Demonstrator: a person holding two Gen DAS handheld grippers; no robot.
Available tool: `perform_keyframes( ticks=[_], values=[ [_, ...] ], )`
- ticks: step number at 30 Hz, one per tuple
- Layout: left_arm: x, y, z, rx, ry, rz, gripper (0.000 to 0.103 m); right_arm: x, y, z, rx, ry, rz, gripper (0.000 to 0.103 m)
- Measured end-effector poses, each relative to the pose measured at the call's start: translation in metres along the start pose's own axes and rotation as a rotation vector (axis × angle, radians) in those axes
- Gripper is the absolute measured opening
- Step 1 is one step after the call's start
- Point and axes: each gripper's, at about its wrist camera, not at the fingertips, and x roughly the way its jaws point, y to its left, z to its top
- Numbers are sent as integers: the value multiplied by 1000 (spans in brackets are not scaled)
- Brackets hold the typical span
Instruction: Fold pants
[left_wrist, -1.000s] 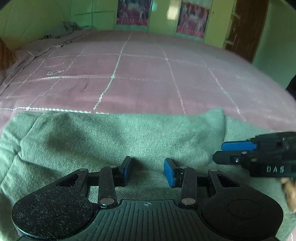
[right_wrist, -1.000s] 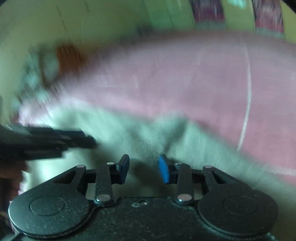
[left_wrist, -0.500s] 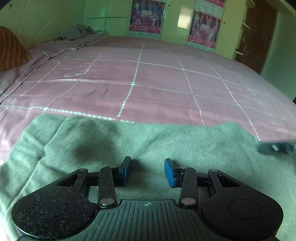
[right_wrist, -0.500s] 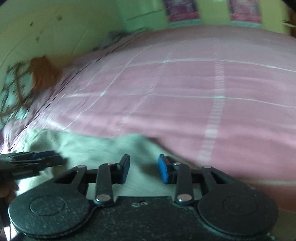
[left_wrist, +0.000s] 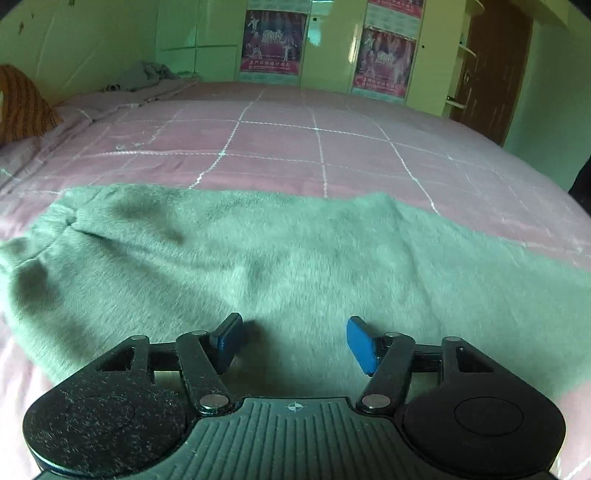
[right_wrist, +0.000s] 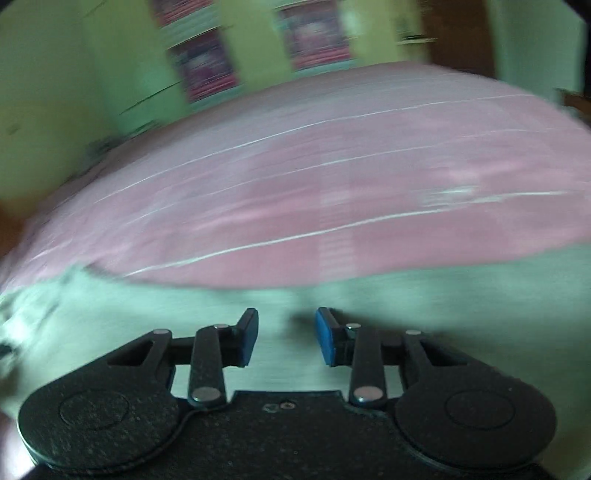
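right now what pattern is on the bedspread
Pink bedspread with a grid of thin white stitched lines; clearest in the left wrist view.

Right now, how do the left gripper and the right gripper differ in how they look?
The left gripper has its jaws spread wide and opening, while the right gripper has a narrower gap that is closing slightly. The left gripper's view is sharp; the right gripper's view is smeared with motion blur. Both have blue pads and hang over the fuzzy grey-green pants on the pink checked bedspread, with nothing pinched between their pads.
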Motion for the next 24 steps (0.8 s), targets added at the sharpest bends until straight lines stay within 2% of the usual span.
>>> perform_keyframes(
  ticks=[2,5,6,7,9,10,11,12,13,14,15,17,19,20,24],
  values=[
    [-7,-4,-2,29,11,19,63,-13,-34,1,63,-28,-55,33],
    [-17,-4,-1,15,21,36,63,-30,-76,2,160,-57,-214,32],
    [-19,-5,-4,15,24,41,63,-39,-90,0,234,-66,-206,35],
    [-21,-6,-7,16,22,44,66,-53,-98,-1,283,-91,-191,43],
    [-16,-7,-11,12,18,39,74,-85,-94,-11,256,-182,-161,42],
    [-15,-10,-12,18,17,45,77,-95,-93,-19,242,-199,-119,42],
    [-16,-13,-13,29,19,53,78,-97,-93,-28,231,-186,-104,42],
    [-15,-16,-14,41,22,62,79,-93,-94,-36,210,-132,-146,41],
    [-16,-17,-13,50,25,67,79,-84,-99,-45,203,-56,-218,30],
    [-17,-18,-13,52,27,69,80,-87,-105,-52,240,-70,-224,31],
    [-19,-18,-13,48,26,68,80,-99,-110,-53,316,-120,-197,44],
    [-25,-18,-15,37,18,69,80,-123,-111,-61,408,-231,-168,44],
    [-29,-18,-19,36,9,74,80,-141,-118,-71,466,-263,-149,45],
    [-30,-19,-21,39,5,78,81,-148,-126,-76,499,-255,-131,45],
    [-29,-21,-21,40,6,90,83,-138,-142,-99,668,-153,-39,62]
  ],
)
